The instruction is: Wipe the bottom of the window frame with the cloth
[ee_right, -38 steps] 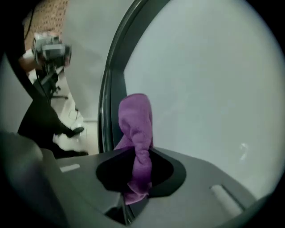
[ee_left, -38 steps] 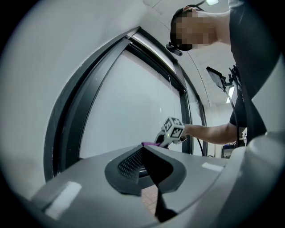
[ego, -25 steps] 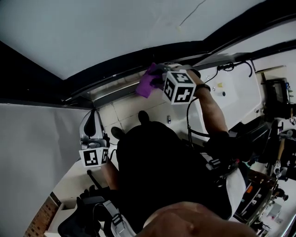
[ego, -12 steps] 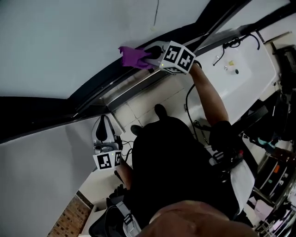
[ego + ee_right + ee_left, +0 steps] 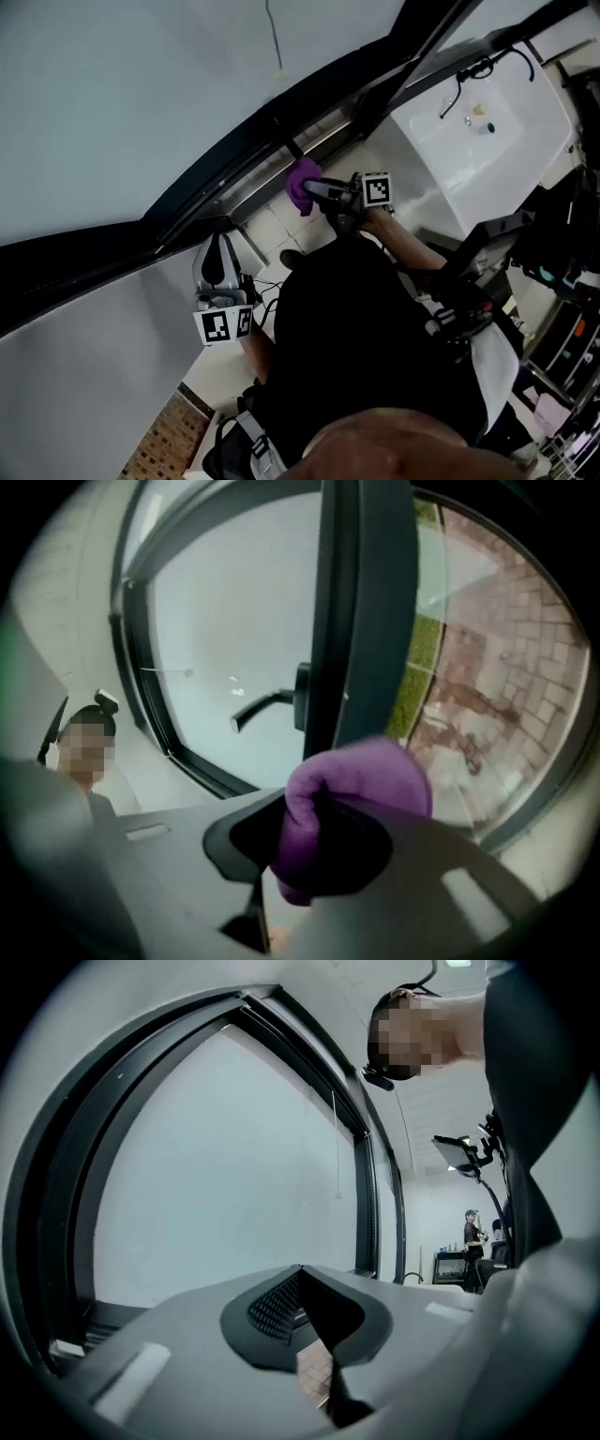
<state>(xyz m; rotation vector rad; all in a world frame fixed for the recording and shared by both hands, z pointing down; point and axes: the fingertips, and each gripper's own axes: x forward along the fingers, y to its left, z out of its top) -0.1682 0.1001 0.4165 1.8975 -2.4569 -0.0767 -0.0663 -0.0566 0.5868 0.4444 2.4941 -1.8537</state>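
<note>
**Cloth clamped in right gripper, just off the bottom rail**

The right gripper's point(image 5: 309, 850) jaws were pinched hard on a purple cloth point(image 5: 361, 780), w/ a fat folded bulge sticking out past the tips. The left gripper's point(image 5: 302, 1288) jaws were closed together w/ nothing between them. It hung low at the person's side, pointing up at the glass.

The cloth looked soft, light and limp. It would likely squash and drape rather than slip, and there was nothing to break. The best hold was probably a thick bunch near the middle, as here, so a padded lump led the rubbing. A loose tail under the jaws might drag.

The cloth sat just beside the bottom rail of the window frame point(image 5: 234, 169), on the room side. Whether it touched the rail couldn't be told.

Vs half a sec earlier:
- The cloth had been up against the dark frame w/ the right arm point(image 5: 405, 246) stretched out. Now it had dropped back toward the body and the elbow was bent.
- The left gripper had stayed approx. where it was, still closed.
</note>
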